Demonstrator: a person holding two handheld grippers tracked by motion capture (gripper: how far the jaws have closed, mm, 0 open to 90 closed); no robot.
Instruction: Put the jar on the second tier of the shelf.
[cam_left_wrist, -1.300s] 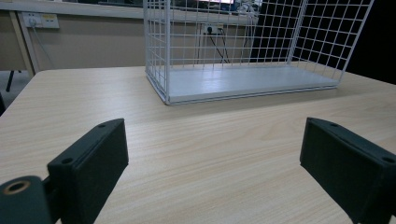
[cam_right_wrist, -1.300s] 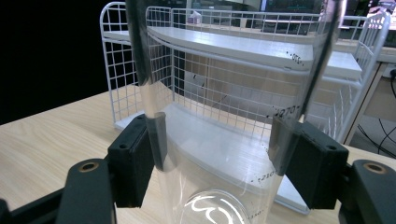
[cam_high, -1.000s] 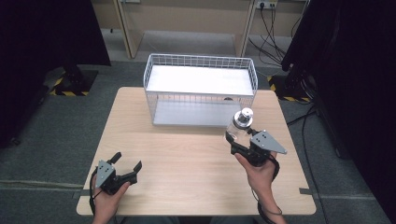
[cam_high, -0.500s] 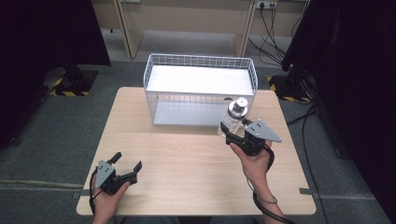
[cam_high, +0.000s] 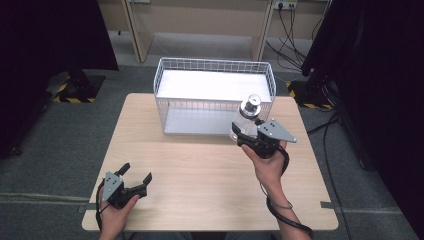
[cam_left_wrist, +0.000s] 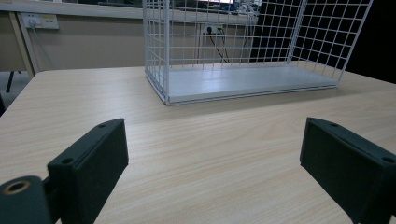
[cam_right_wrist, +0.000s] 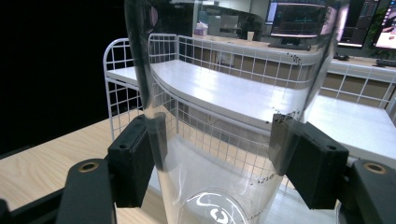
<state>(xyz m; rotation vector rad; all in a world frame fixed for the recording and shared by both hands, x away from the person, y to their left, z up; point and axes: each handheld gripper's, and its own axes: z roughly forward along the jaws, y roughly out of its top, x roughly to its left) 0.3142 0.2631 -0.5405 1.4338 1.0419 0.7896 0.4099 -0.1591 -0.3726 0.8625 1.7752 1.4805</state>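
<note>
A clear glass jar with a shiny metal lid is held in the air by my right gripper, just in front of the right end of the white wire basket. In the right gripper view the jar stands between both black pads, which press its sides. My left gripper rests low over the table's near left corner, open with nothing between its pads. The basket lies ahead of it across bare wood.
The wooden table is bare apart from the basket at its far edge. Grey carpet surrounds it. Dark curtains hang at both sides, and cables run along the floor at the back right.
My right gripper has carried the jar up and forward to the left, closer to the basket's right front corner. The left gripper has stayed put.
</note>
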